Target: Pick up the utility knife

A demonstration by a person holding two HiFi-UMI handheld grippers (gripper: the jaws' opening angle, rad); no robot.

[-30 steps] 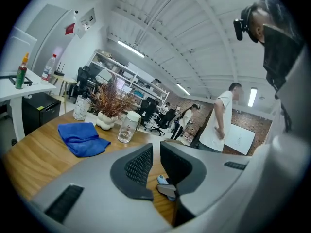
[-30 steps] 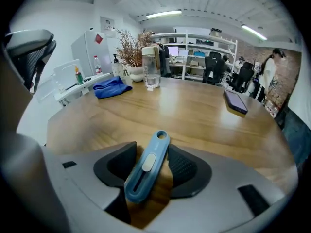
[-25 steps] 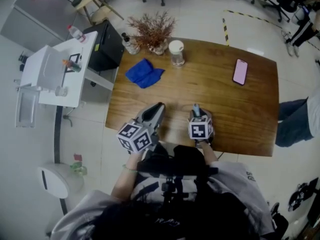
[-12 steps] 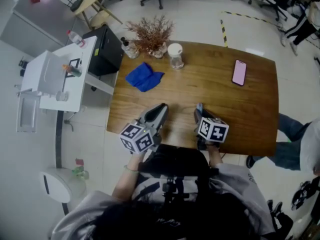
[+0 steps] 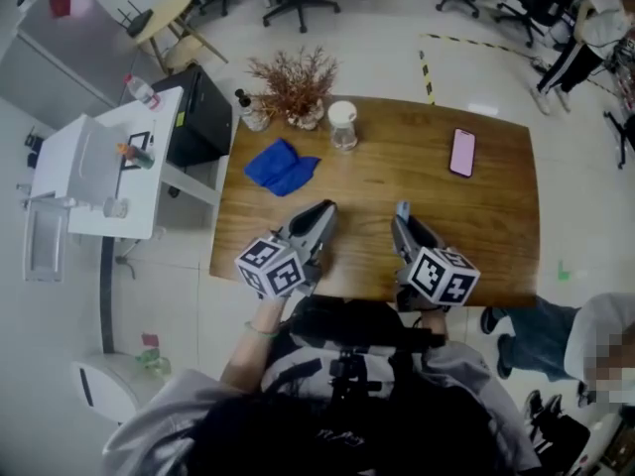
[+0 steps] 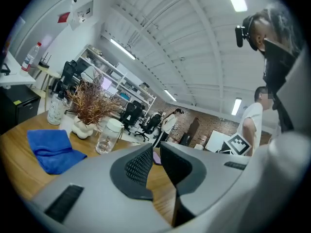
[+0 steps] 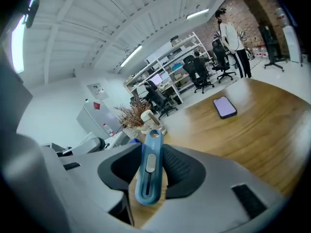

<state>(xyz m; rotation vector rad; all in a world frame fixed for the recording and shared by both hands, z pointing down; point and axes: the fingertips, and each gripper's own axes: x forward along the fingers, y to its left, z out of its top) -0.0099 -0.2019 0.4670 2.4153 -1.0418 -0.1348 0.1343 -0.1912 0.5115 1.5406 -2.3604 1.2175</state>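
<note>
Since the earlier frame the right gripper (image 5: 402, 216) has tipped up off the table (image 5: 496, 236) and rolled, so that its marker cube now sits further to the right and faces a different way; the left gripper (image 5: 322, 211) has shifted only slightly. In the right gripper view the jaws are clamped on the blue utility knife (image 7: 149, 166), which stands between the pads with its slider facing the camera and its holed end pointing out over the table. From the head view, the knife (image 5: 401, 209) shows only as a small blue tip above the table's near edge. The left gripper hovers over that same edge, its jaws a narrow gap apart with nothing between them. By the look of it, the pick-up is essentially done: the knife is gripped and looks clear of the table, leaving little beyond holding it steady.
</note>
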